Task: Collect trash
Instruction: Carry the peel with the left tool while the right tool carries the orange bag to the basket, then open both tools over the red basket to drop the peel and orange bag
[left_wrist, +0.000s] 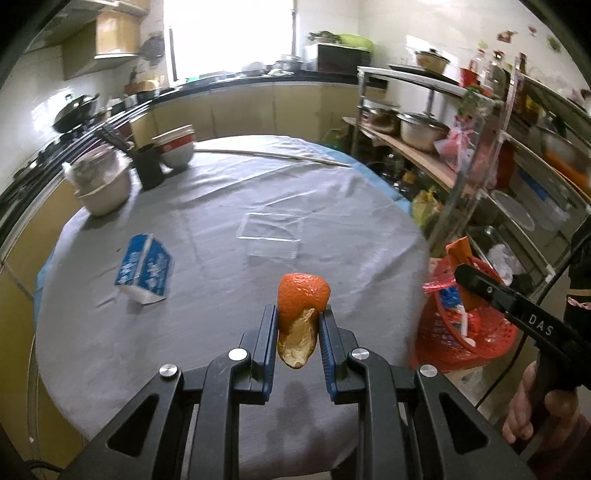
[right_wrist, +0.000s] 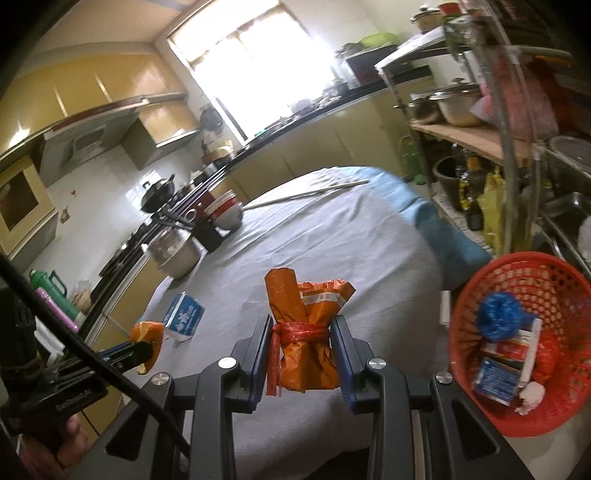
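Note:
My left gripper (left_wrist: 297, 314) is shut on an orange peel (left_wrist: 301, 314) and holds it above the grey table (left_wrist: 221, 192); the peel also shows in the right wrist view (right_wrist: 147, 332). My right gripper (right_wrist: 301, 325) is shut on an orange wrapper bundle (right_wrist: 306, 332) tied with red string, held above the table near its right edge. A red mesh trash basket (right_wrist: 554, 291) stands to the right of it, with a blue wad (right_wrist: 498, 317) and small cartons inside. The basket also shows in the left wrist view (left_wrist: 491, 332). A blue and white carton (left_wrist: 146, 267) lies on the table.
A clear plastic lid (left_wrist: 271, 236) lies mid-table. Bowls (left_wrist: 177, 146), a black holder (left_wrist: 147, 166) and a pot (left_wrist: 101, 184) stand at the table's far left. Long sticks (left_wrist: 273, 155) lie at the back. A metal shelf rack (left_wrist: 480, 147) with pots stands to the right.

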